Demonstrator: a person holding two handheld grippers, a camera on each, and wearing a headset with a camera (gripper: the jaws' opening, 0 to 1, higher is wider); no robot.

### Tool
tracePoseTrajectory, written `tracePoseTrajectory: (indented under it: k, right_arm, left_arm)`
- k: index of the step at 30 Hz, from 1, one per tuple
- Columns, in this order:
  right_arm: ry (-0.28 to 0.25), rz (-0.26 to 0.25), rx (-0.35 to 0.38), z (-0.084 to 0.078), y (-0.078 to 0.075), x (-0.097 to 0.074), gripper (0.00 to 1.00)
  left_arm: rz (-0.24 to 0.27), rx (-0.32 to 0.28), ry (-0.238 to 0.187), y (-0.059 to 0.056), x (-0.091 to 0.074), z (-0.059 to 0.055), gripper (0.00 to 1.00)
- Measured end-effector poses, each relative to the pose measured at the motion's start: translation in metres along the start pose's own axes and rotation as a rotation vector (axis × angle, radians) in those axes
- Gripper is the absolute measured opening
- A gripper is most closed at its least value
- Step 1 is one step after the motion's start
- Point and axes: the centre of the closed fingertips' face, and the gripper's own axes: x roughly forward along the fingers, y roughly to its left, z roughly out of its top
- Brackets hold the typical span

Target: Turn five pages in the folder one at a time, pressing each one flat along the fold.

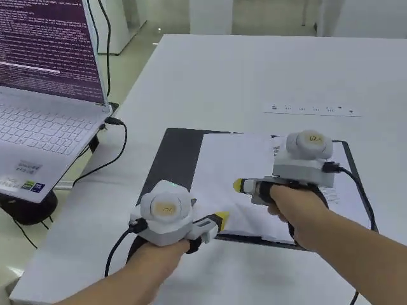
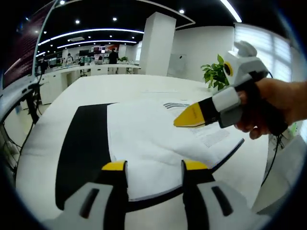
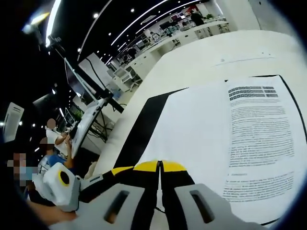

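Note:
A black folder (image 1: 177,159) lies open on the white table, with a blank white page (image 1: 232,166) on its left half and a printed page (image 3: 259,129) on its right. My right gripper (image 1: 238,185) is shut, its yellow tips low over the blank page near the fold, also seen as right gripper (image 3: 159,166) and right gripper (image 2: 188,117). My left gripper (image 1: 220,220) stands open at the folder's near edge. In its own view the left gripper (image 2: 154,166) has the page's near edge between its spread jaws. The page (image 2: 148,139) bulges up slightly.
An open laptop (image 1: 38,95) sits at the table's left edge on a stand, with black cables (image 1: 111,157) trailing toward the folder. A printed strip (image 1: 311,109) lies on the table beyond the folder. A potted plant (image 2: 216,74) stands far off.

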Motion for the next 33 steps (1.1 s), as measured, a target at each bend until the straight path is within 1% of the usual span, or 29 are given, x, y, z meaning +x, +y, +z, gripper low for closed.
tracePoseTrajectory:
  k: [1,3,4,7,8,10,11,12,13,15,18,19,21,23,28,31,33]
  right_arm:
    - [-0.023,-0.003,0.007,0.004,-0.006,-0.004,0.0]
    - [-0.051,-0.003,0.022,0.007,-0.014,-0.01,0.0]
    - [-0.061,-0.006,0.024,0.008,-0.018,-0.012,0.0]
    - [-0.095,-0.008,0.045,0.012,-0.03,-0.017,0.0]
    - [-0.113,-0.008,0.047,0.014,-0.034,-0.019,0.0]
    - [-0.146,0.0,0.053,0.018,-0.04,-0.021,0.0]
    - [-0.153,-0.001,0.049,0.019,-0.043,-0.021,0.0]
    - [-0.166,-0.001,0.045,0.02,-0.044,-0.022,0.0]
    - [-0.191,0.004,0.032,0.023,-0.046,-0.023,0.0]
    - [-0.22,0.013,0.012,0.025,-0.05,-0.023,0.0]
    - [-0.235,0.024,0.009,0.026,-0.054,-0.021,0.0]
    - [-0.242,0.024,-0.005,0.027,-0.056,-0.02,0.0]
    - [-0.253,0.02,-0.041,0.029,-0.062,-0.017,0.0]
    - [-0.247,0.012,-0.049,0.028,-0.068,-0.015,0.0]
    - [-0.254,0.003,-0.087,0.03,-0.078,-0.01,0.0]
    - [-0.258,0.004,-0.095,0.033,-0.082,-0.006,0.0]
    - [-0.245,0.009,-0.103,0.033,-0.084,0.0,0.0]
  left_arm:
    - [0.005,0.003,0.0,0.001,0.001,0.0,0.43]
    - [0.02,-0.006,0.002,0.002,0.005,-0.002,0.41]
    - [0.03,-0.01,0.014,0.002,0.007,-0.005,0.4]
    - [0.056,-0.006,0.025,0.004,0.007,-0.012,0.39]
    - [0.063,-0.003,0.026,0.005,0.007,-0.014,0.39]
    - [0.086,0.009,0.046,0.009,0.007,-0.021,0.38]
    - [0.087,0.003,0.043,0.009,0.006,-0.024,0.37]
    - [0.094,0.01,0.025,0.01,0.005,-0.023,0.36]
    - [0.104,0.019,0.024,0.011,0.004,-0.024,0.35]
    - [0.11,0.034,0.012,0.011,0.004,-0.025,0.34]
    - [0.118,0.058,0.009,0.011,0.004,-0.026,0.34]
    - [0.119,0.066,0.005,0.011,0.004,-0.026,0.34]
    - [0.119,0.06,-0.006,0.012,0.003,-0.025,0.34]
    - [0.12,0.061,-0.013,0.012,0.003,-0.026,0.34]
    - [0.121,0.054,-0.034,0.012,0.004,-0.026,0.34]
    - [0.121,0.054,-0.043,0.012,0.004,-0.026,0.34]
    - [0.121,0.051,-0.049,0.012,0.003,-0.025,0.34]
